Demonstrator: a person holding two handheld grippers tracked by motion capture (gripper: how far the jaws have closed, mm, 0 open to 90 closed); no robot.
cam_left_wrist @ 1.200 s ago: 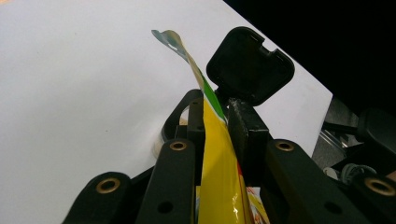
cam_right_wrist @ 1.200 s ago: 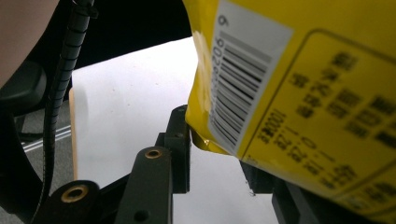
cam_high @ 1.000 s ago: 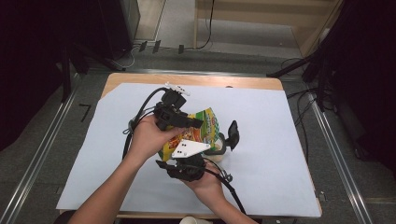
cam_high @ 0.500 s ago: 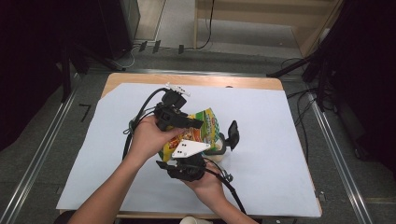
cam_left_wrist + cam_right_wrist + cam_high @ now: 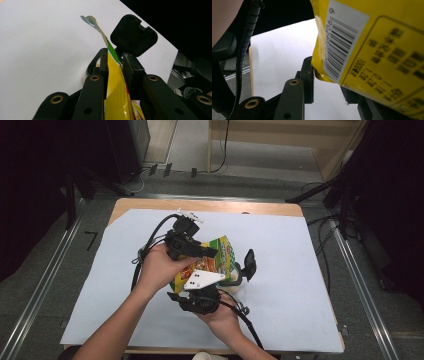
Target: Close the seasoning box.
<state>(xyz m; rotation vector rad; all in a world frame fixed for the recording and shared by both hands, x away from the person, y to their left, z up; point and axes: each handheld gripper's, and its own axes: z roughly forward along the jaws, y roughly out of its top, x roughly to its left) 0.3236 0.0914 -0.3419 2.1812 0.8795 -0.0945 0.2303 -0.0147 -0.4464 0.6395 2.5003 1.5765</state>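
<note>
Nothing has shifted since the earlier high views: both hands, both grippers and the bag sit where they were.

Largest first, the table (image 5: 320, 270) covers the middle of the high view under a white sheet, a bare wooden strip showing along its upper edge. At its centre a yellow and green snack bag (image 5: 220, 257) is held up off the sheet between the two tools.

From the left of the frame, the left gripper (image 5: 212, 252) is clenched on the bag; in the left gripper view its jaws pinch the flattened yellow film (image 5: 116, 87) edge-on, with the crimped seam sticking out beyond them. Coming in from the bottom edge, the right gripper (image 5: 235, 280) grasps the lower part of the bag; in the right gripper view the panel with the barcode (image 5: 342, 50) runs down between the jaws, though the pads themselves are partly hidden there.

The bag is the only container, and it looks sealed; I cannot tell what is inside.

Judging from the opposed grips, the bag seems about to be pulled open. The risk is that the slick film slips out of one grip, or that the seam gives way suddenly and scatters the contents over the sheet.
</note>
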